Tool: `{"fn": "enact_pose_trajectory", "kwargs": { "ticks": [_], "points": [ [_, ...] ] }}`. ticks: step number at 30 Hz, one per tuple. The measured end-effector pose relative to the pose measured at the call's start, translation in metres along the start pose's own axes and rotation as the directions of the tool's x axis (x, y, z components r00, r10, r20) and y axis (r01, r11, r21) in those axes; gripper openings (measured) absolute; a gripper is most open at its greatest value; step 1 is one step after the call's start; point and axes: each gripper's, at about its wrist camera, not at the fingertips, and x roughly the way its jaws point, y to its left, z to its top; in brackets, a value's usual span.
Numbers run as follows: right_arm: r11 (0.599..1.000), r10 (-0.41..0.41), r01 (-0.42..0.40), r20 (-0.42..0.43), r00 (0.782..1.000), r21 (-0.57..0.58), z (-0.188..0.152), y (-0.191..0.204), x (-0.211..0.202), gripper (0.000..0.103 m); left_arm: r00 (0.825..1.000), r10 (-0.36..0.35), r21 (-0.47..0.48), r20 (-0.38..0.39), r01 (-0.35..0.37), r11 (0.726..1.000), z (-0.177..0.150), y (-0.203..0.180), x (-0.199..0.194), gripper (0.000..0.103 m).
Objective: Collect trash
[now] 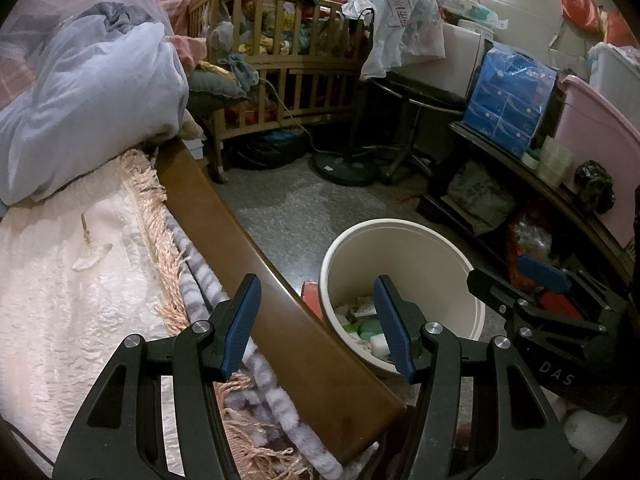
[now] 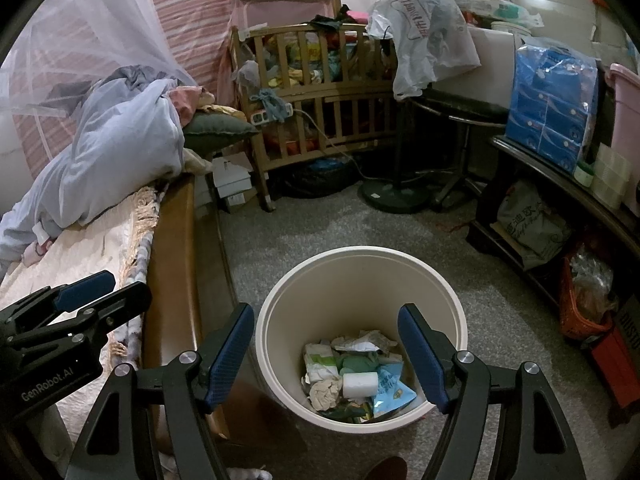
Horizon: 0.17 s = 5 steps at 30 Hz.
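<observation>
Bed [image 1: 60, 280]: it was the largest thing, lying to the left under a nubbly cream cover with a peach fringe; a smooth brown wooden side rail [image 1: 248, 248] ran between it and the floor.
Floor [image 2: 328, 220]: speckled grey, and bare around the bin.
Bin [image 2: 362, 264]: a round, smooth cream plastic pail stood upright on the floor just beside the rail, mouth up.
Trash in bin [image 2: 356, 376]: crumpled paper, a white roll-shaped piece and a blue crinkly snack wrapper lay at the bottom, well below the rim.
Stray piece [image 1: 92, 258]: a small pale, flattened scrap lay on the bed cover, its long axis running up to the right; whether it was trash I could not tell.
Key relation: that scrap lay ahead and left of the left gripper [image 1: 316, 328], well apart from the bin; the left hand looked the nearer for it.
Left gripper: spread wide and empty, straddling the rail.
Right gripper [image 2: 326, 354]: spread wide and empty, poised directly above the bin's mouth.
</observation>
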Motion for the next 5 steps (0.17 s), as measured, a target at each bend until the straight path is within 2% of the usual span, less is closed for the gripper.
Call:
{"fn": "enact_pose_trajectory", "kwargs": {
  "ticks": [5],
  "points": [
    [1.0, 0.002, -0.002, -0.004, 1.0, -0.011, -0.0008, 0.0006, 0.0035, 0.072, 1.0, -0.006, -0.026, -0.011, 0.006, 1.0, -0.0052, 0.0063, -0.0026, 0.057]
  ]
}}
